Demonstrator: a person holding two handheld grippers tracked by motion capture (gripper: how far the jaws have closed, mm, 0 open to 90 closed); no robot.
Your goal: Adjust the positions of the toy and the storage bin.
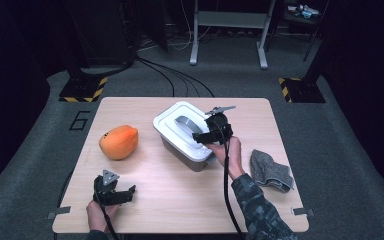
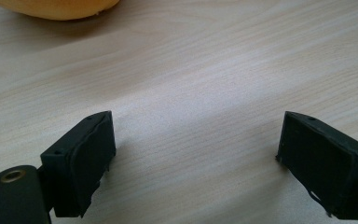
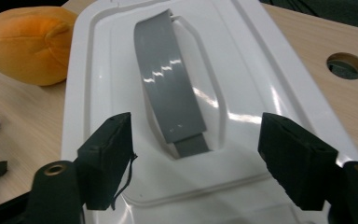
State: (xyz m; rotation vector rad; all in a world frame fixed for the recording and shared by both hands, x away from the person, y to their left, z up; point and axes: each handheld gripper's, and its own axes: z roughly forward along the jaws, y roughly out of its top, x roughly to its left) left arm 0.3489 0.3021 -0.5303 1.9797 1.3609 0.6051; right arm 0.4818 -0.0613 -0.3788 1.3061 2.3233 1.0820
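Right gripper (image 3: pixel 193 161), jaws released, hovers over the box lid (image 3: pixel 242 70): rigid, glossy, likely slippery plastic, best gripped by its grey handle (image 3: pixel 170 88).

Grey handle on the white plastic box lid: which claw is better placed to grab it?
Right. The right claw hangs open over the grey handle; the left claw sits over bare table near the person.

Lidded box (image 1: pixel 185 134) mid-table (image 1: pixel 180 200), plush toy (image 1: pixel 118 141) left, cloth (image 1: pixel 270 170) right.
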